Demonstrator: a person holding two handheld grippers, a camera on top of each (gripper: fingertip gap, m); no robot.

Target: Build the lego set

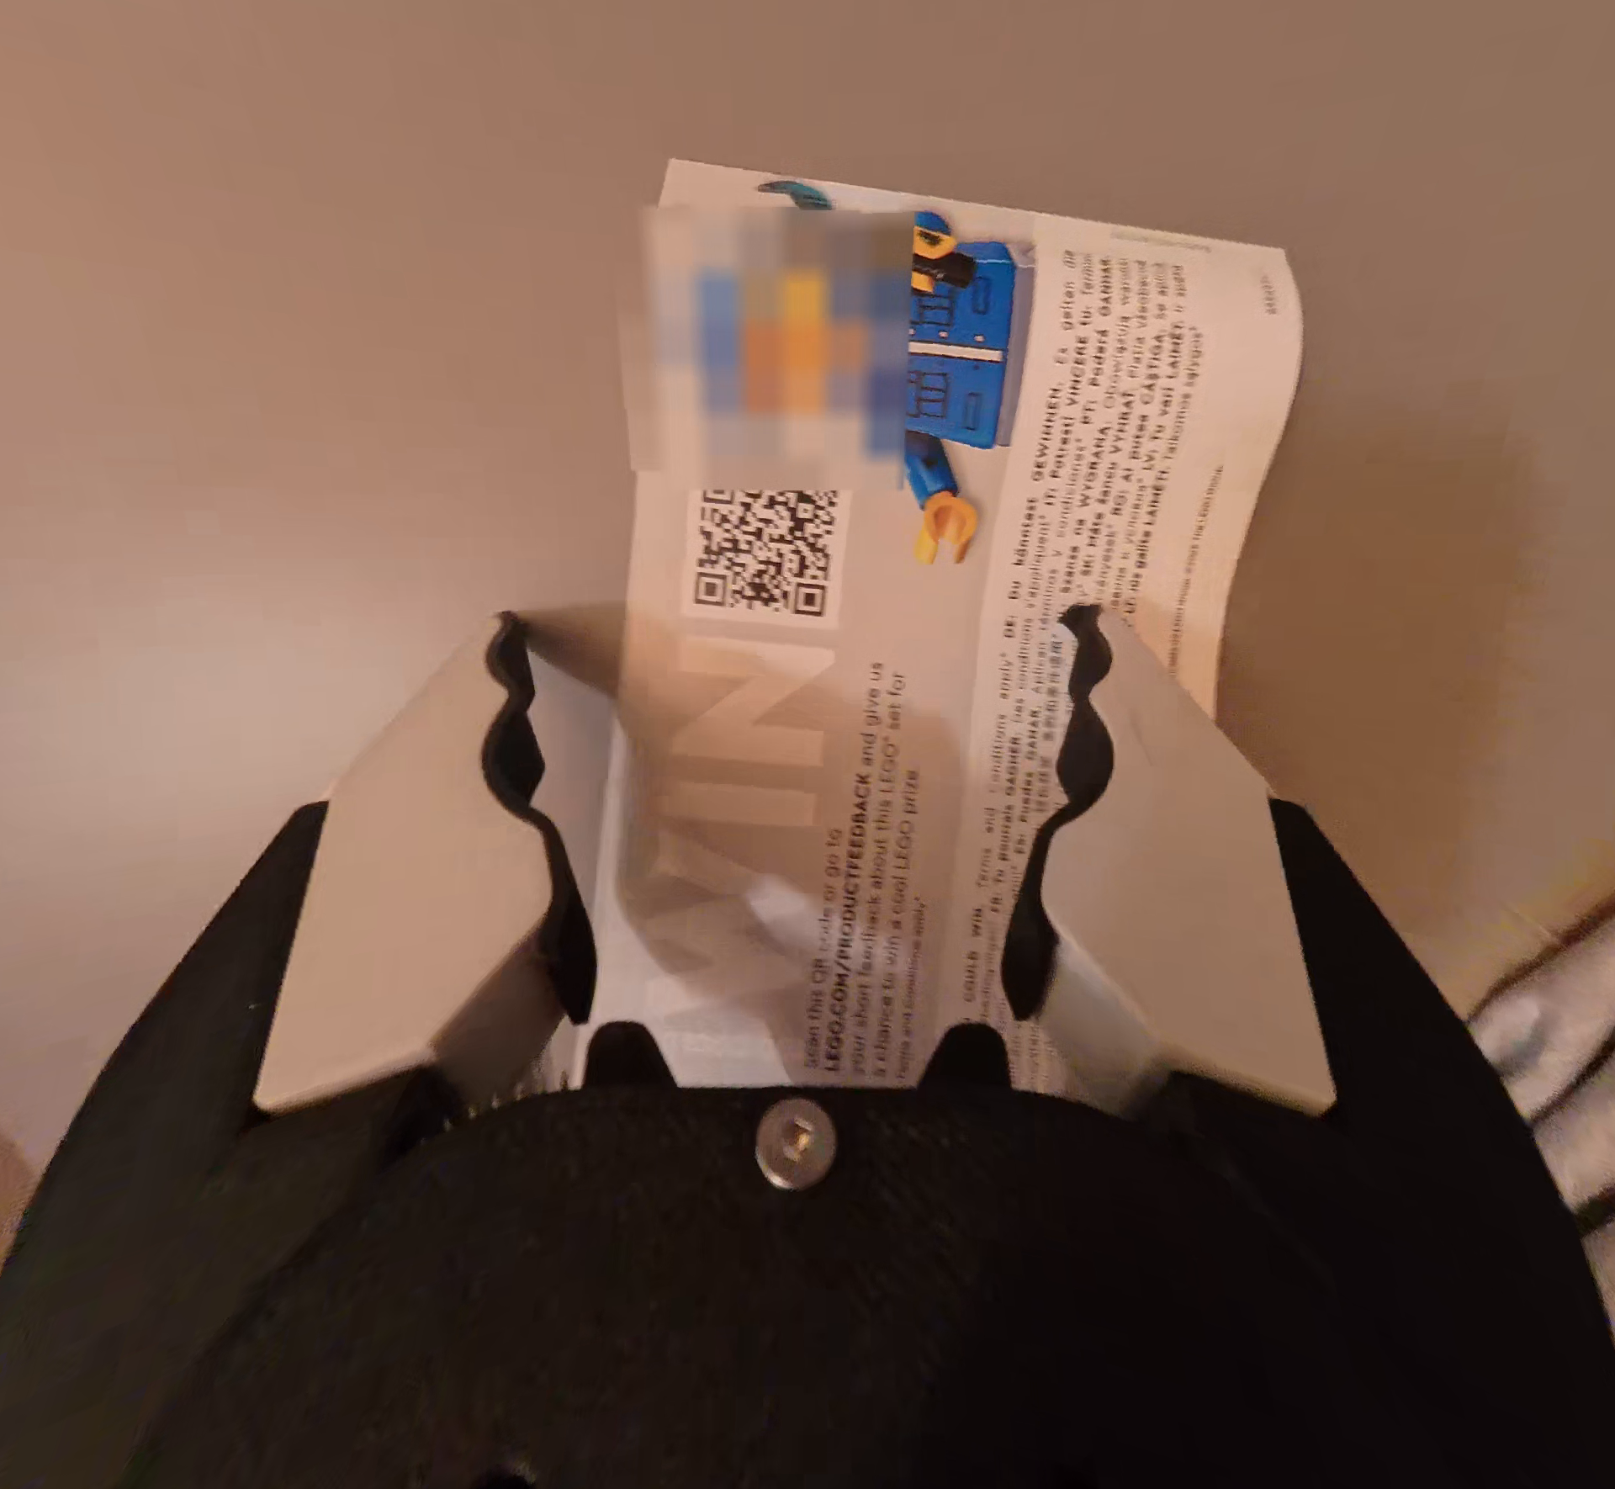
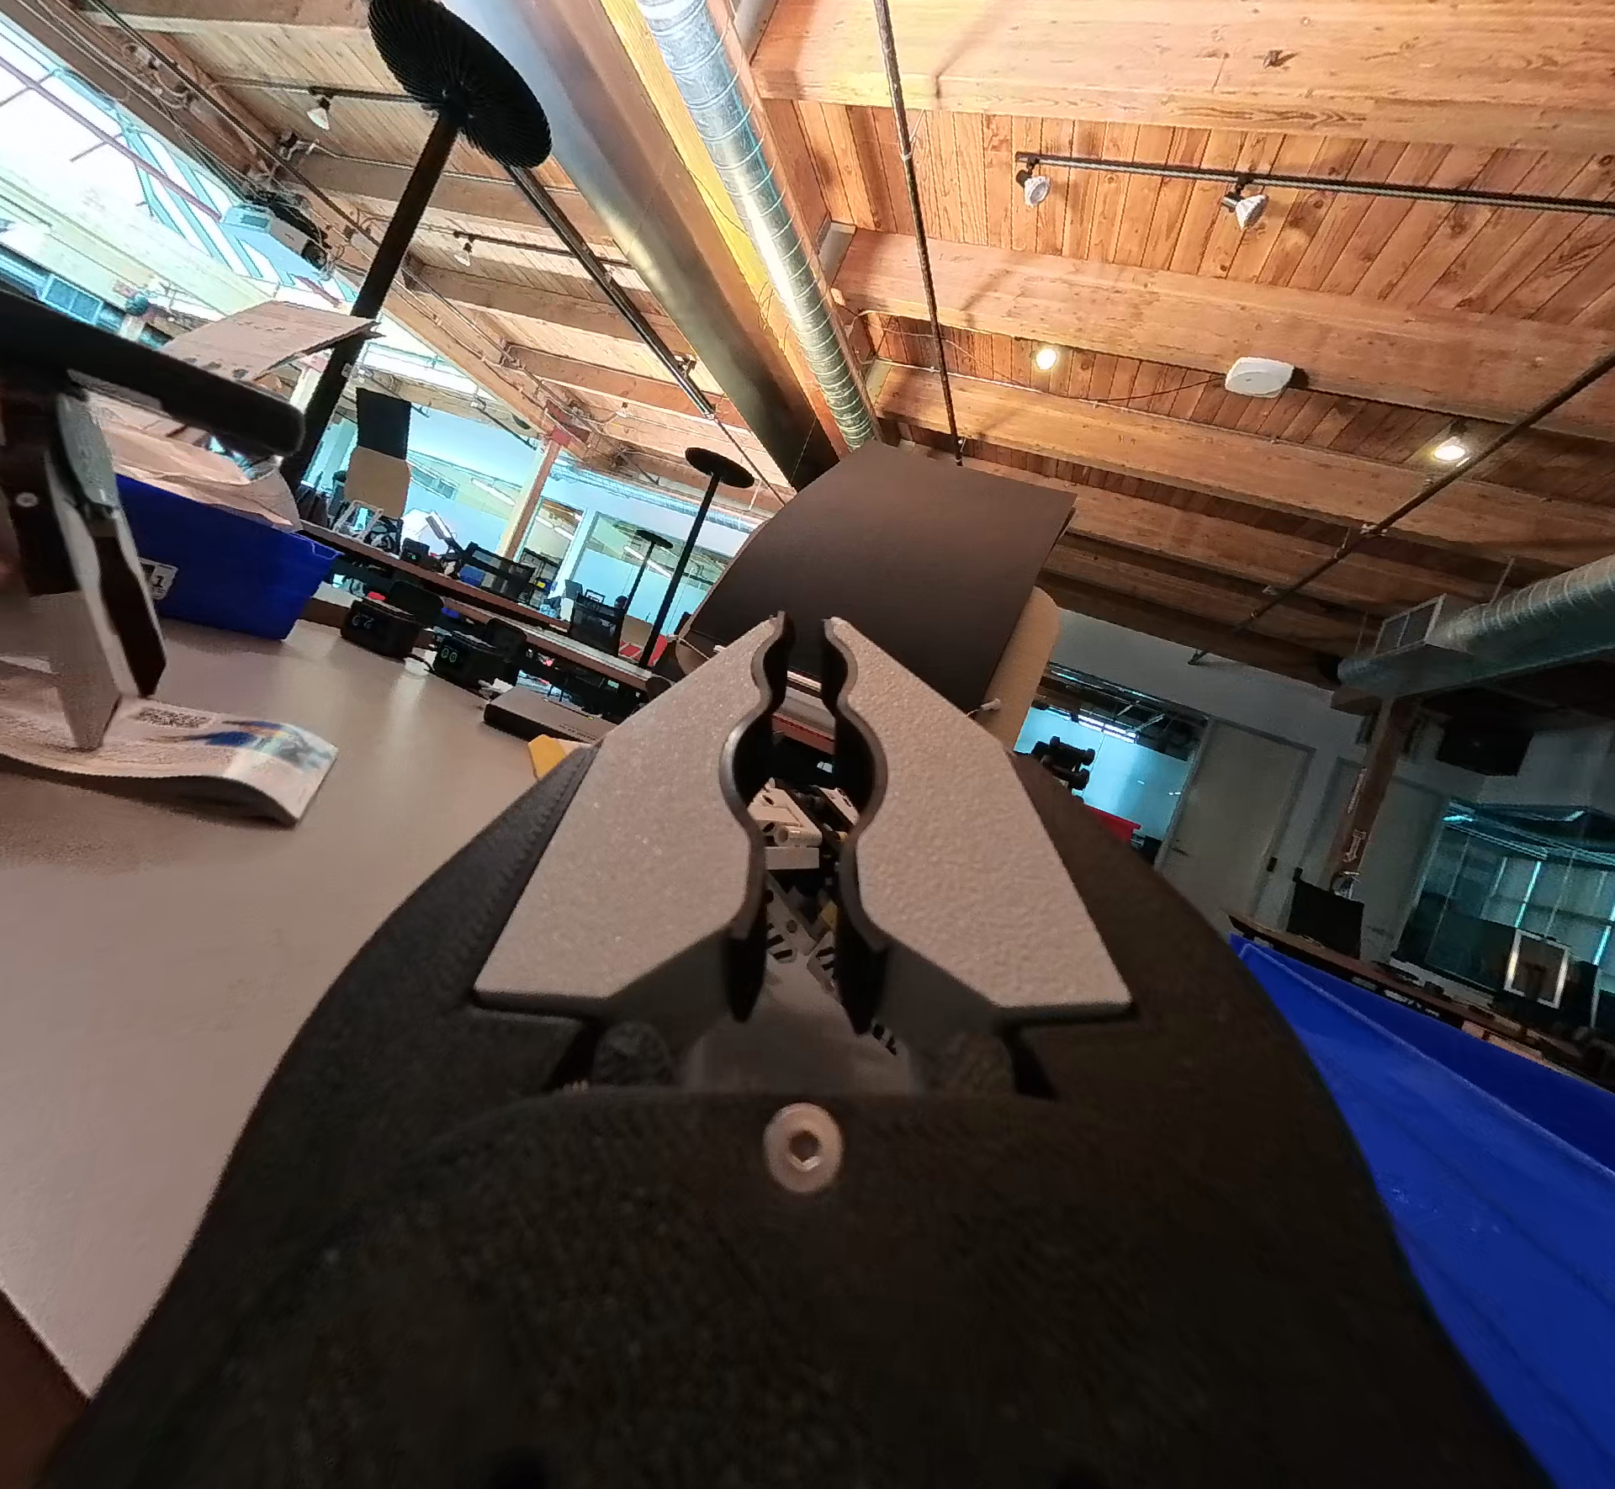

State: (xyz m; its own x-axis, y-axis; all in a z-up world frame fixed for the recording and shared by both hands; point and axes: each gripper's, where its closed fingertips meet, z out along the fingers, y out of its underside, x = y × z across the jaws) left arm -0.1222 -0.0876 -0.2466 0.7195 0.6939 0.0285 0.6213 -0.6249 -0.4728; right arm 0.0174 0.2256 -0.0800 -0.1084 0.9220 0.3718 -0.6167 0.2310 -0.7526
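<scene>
Two grippers show, each seen along its own fingers. The left gripper (image 1: 791, 625) points down at the grey bench (image 1: 306, 311), its jaws spread wide with nothing held between them. Under them lies the instruction booklet (image 1: 961, 486), its back page up, with a square code block and a drawing of a blue-suited toy figure. Its long axis runs away from the camera, roughly in line with the fingers and leaning a little to the right; the far end curls up slightly. One fingertip (image 1: 1084, 634) lies over the printed text on the right side of the page; whether it touches the paper cannot be told.

In the right wrist view the right gripper (image 2: 808, 630) points up and away across the room, toward a wooden ceiling (image 2: 1223, 49). Its jaws are nearly together, a narrow gap left at the tips. Behind that gap a small lego build (image 2: 791, 826) of white, grey and black pieces shows; the view does not settle whether the jaws grip it. At far left the left gripper (image 2: 87, 713) stands over the booklet (image 2: 218, 757), which lies flat on the bench (image 2: 262, 923). A blue bin (image 2: 227, 564) sits beyond the booklet, and another blue bin (image 2: 1442, 1141) lies at lower right
</scene>
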